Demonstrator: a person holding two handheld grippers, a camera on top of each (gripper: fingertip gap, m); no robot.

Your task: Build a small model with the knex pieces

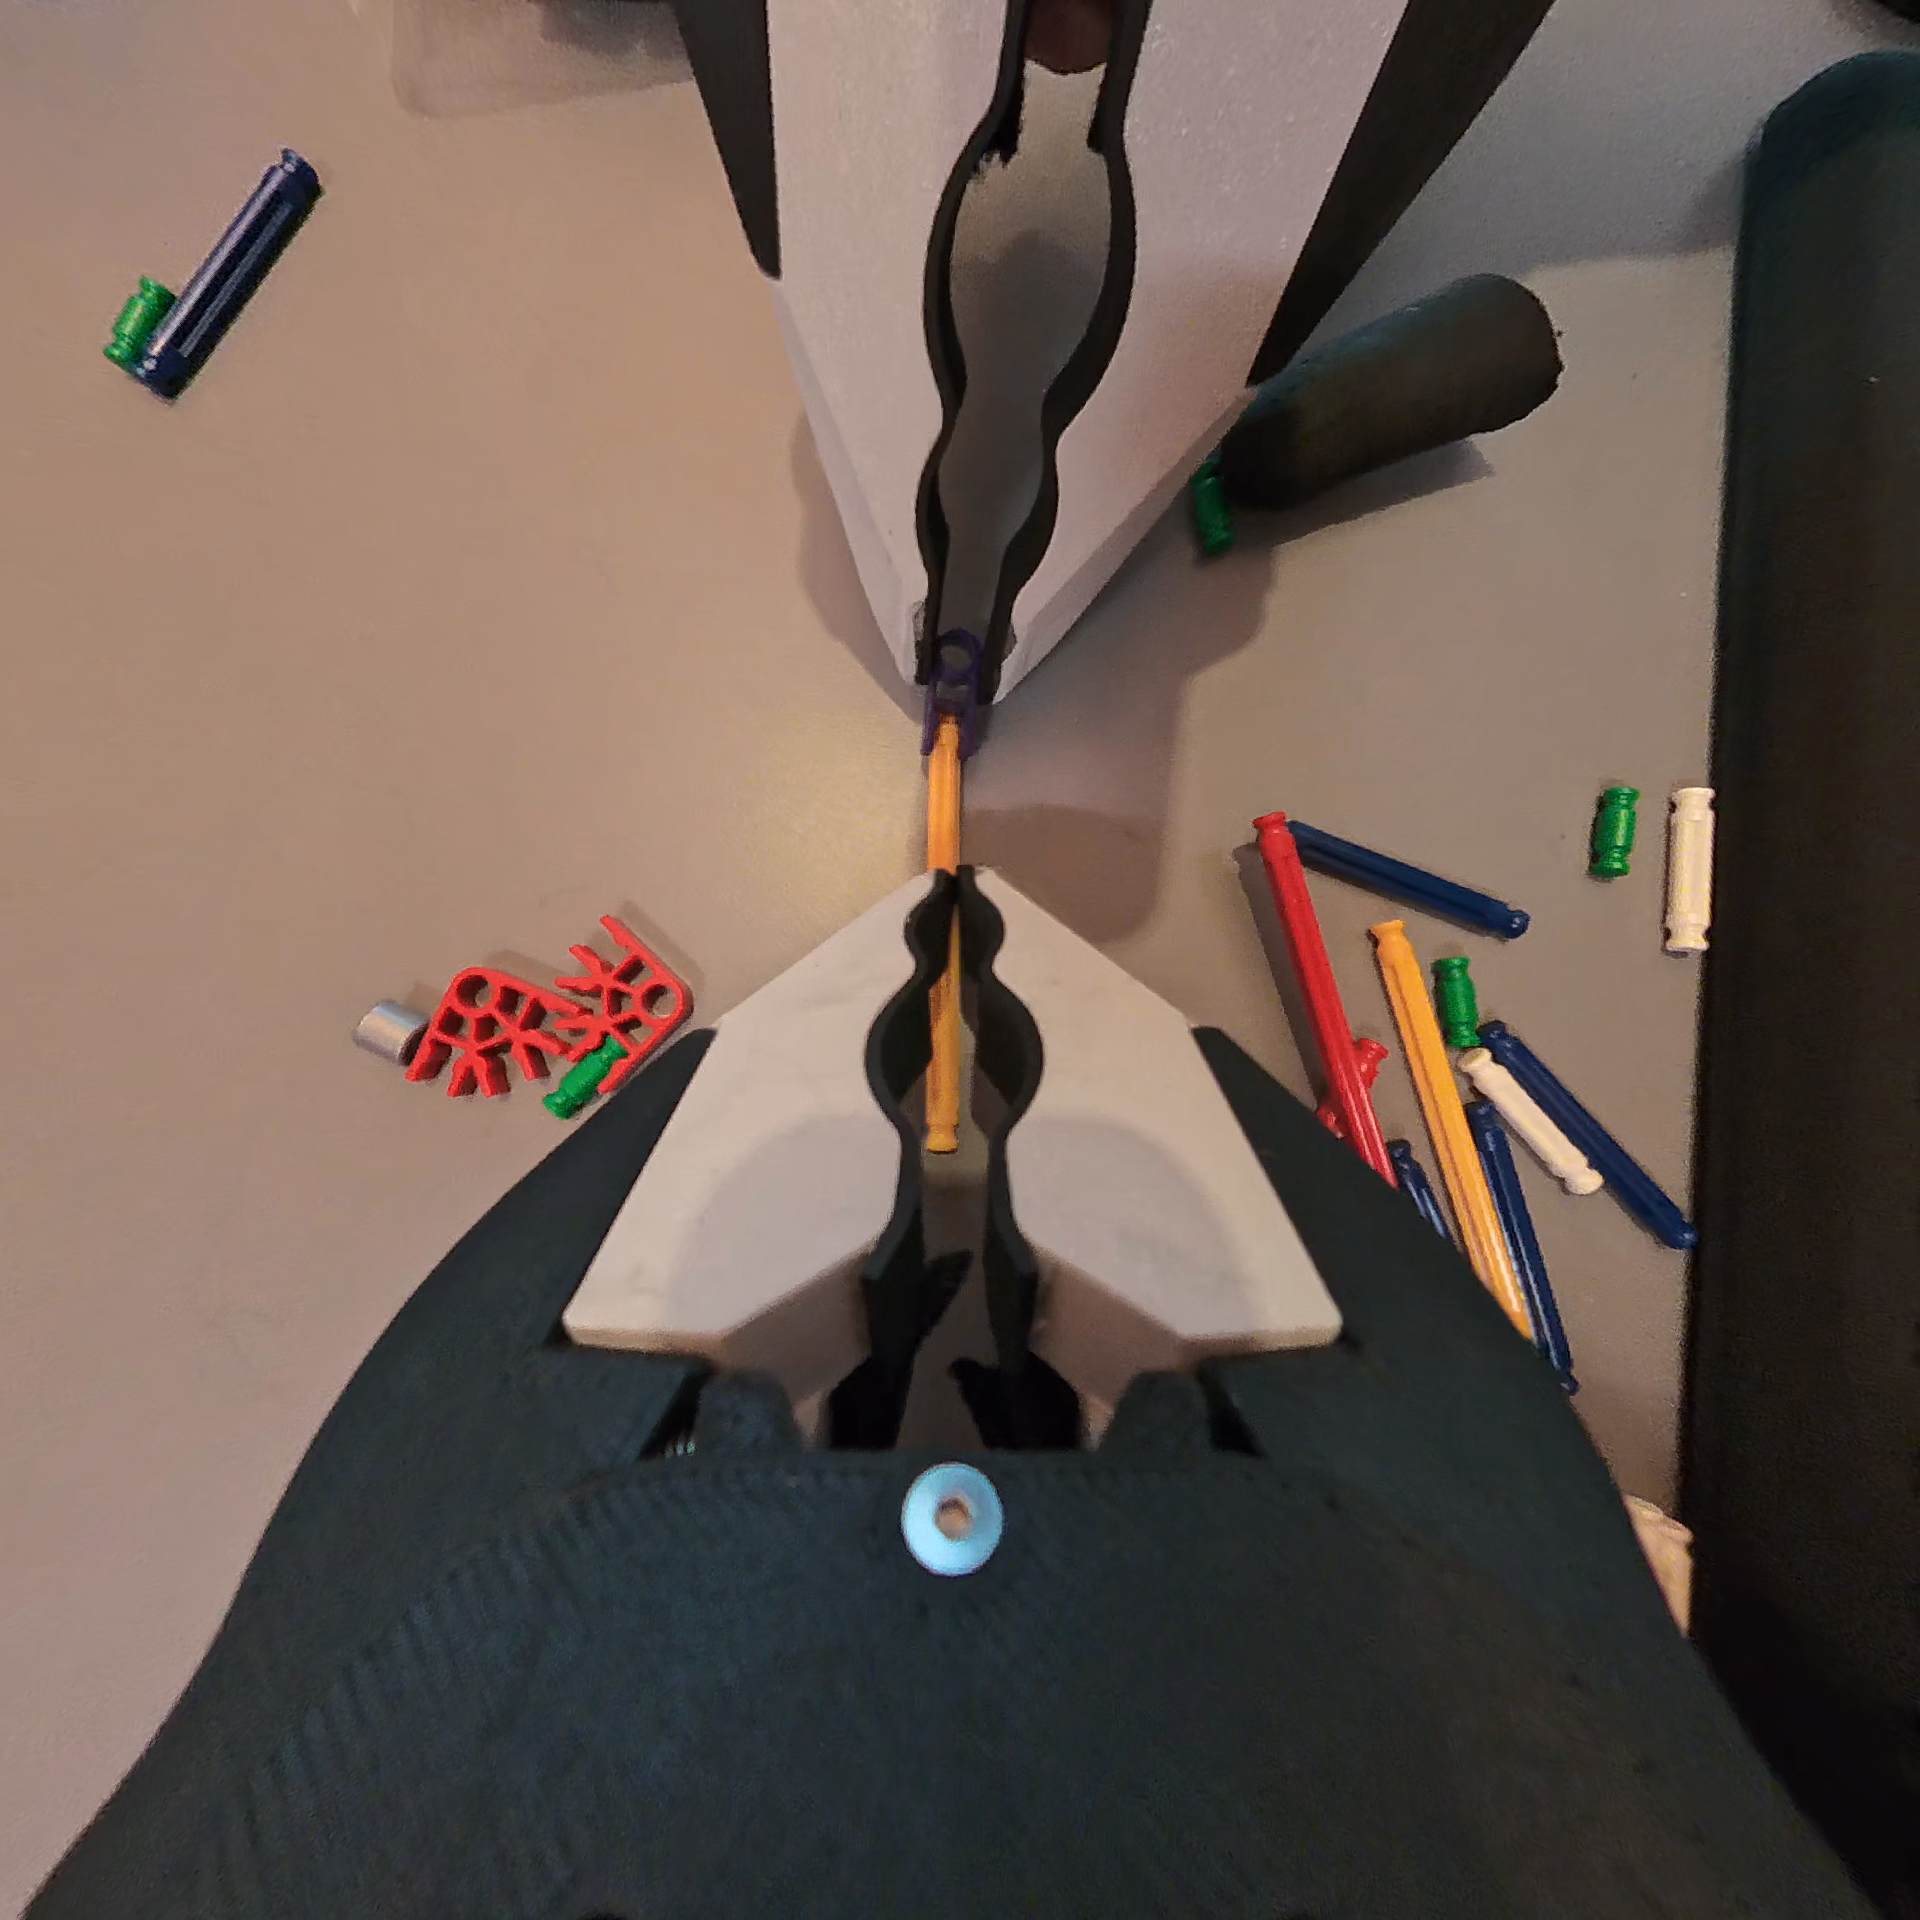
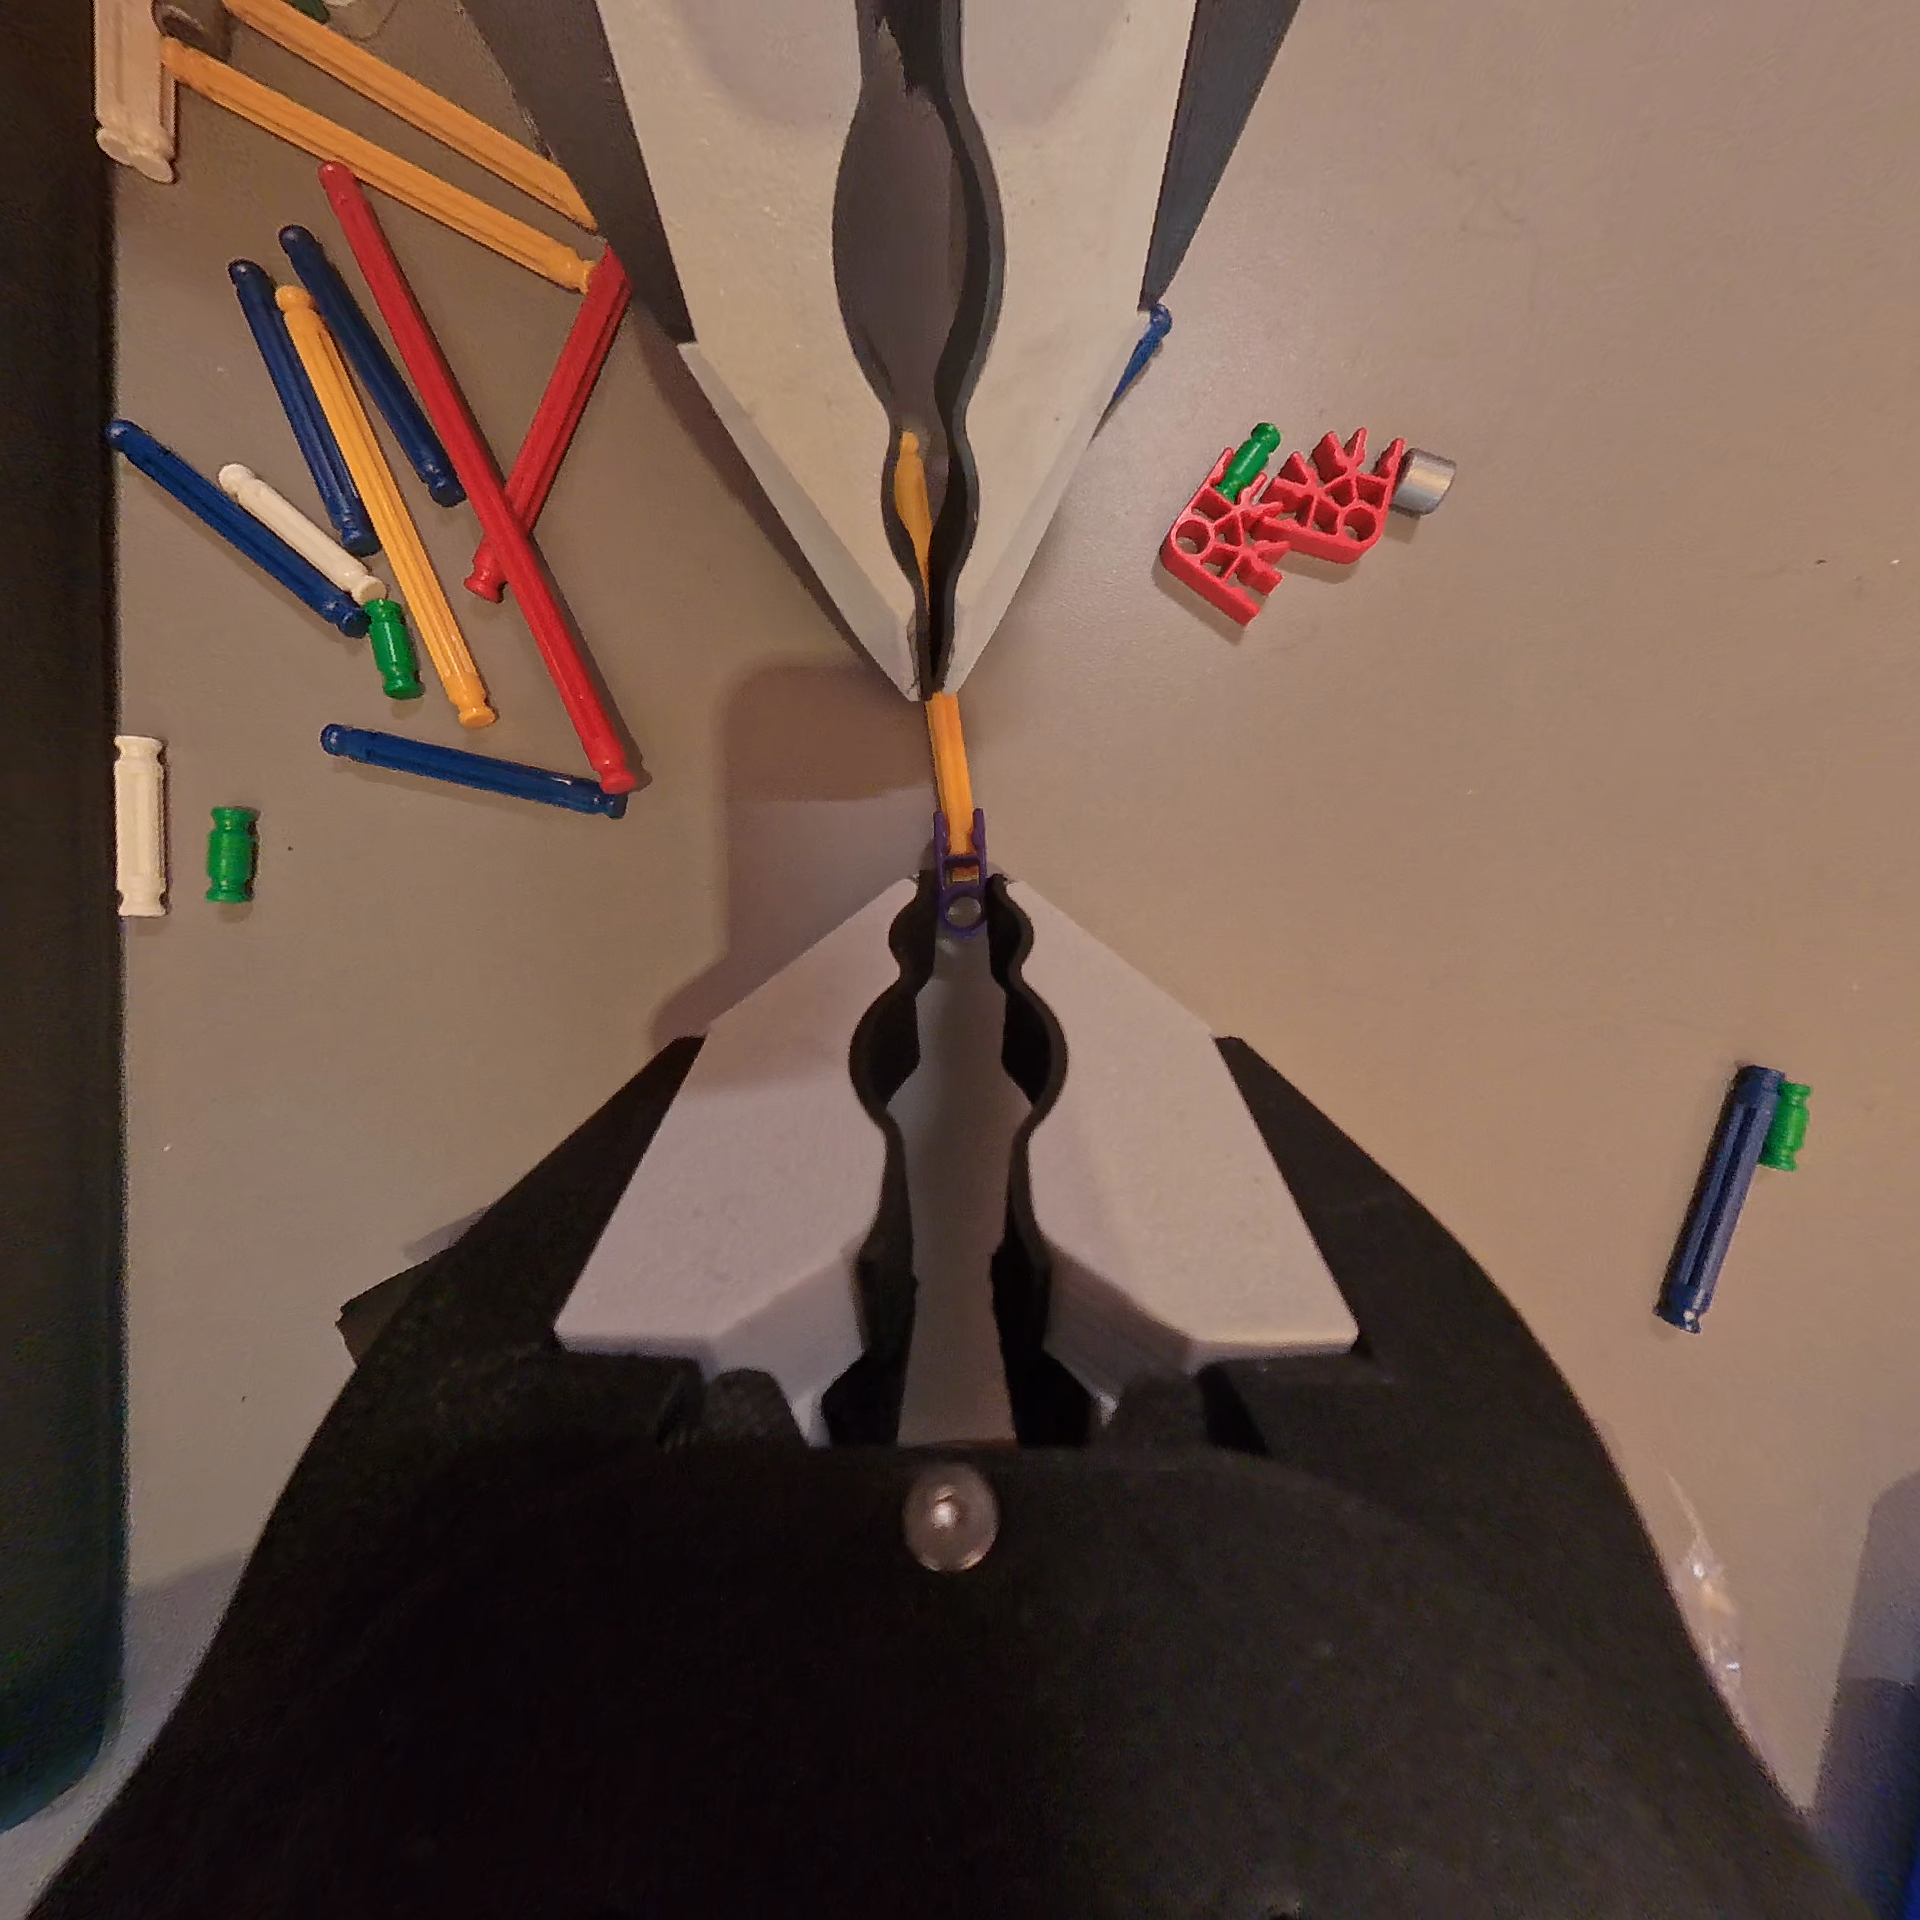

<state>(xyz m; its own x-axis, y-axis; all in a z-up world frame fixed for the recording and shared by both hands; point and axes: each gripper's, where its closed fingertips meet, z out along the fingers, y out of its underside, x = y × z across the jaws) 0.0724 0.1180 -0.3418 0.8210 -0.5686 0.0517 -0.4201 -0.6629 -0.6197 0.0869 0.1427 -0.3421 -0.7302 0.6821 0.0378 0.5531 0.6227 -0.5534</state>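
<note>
A: Nearest the lens in the left wrist view was the left gripper (image 1: 956, 883); its jaws were drawn almost together and pinched an orange rod (image 1: 943, 810), whose rear end lay back between the fingers while the front end ran out toward 12 o'clock.

B: And the far end of it?

A: It sat in a small purple connector (image 1: 954, 686); the right gripper (image 1: 961, 665) came down from 12 o'clock and nipped that connector at its very tips, jaws narrowed to the width of the piece.

B: The right wrist view agreed; the right gripper (image 2: 961, 894) held the purple connector (image 2: 961, 878) at its tips, the orange rod (image 2: 951, 753) ran on toward 12 o'clock, and the left gripper (image 2: 930, 665) closed on it there.

A: All of it hung over a grey table (image 1: 468, 675); whether rod or connector touched the top could not be told.

B: Around them?

A: In the left wrist view, red connectors (image 1: 551, 1013) with a green rod (image 1: 584, 1078) and a silver sleeve (image 1: 390, 1031) lay at 9 o'clock; a loose heap of rods (image 1: 1455, 1070), blue, red, orange and white, lay at 3 o'clock; a blue rod (image 1: 231, 272) sat well apart at 10 o'clock, with a green rod beside it.
</note>
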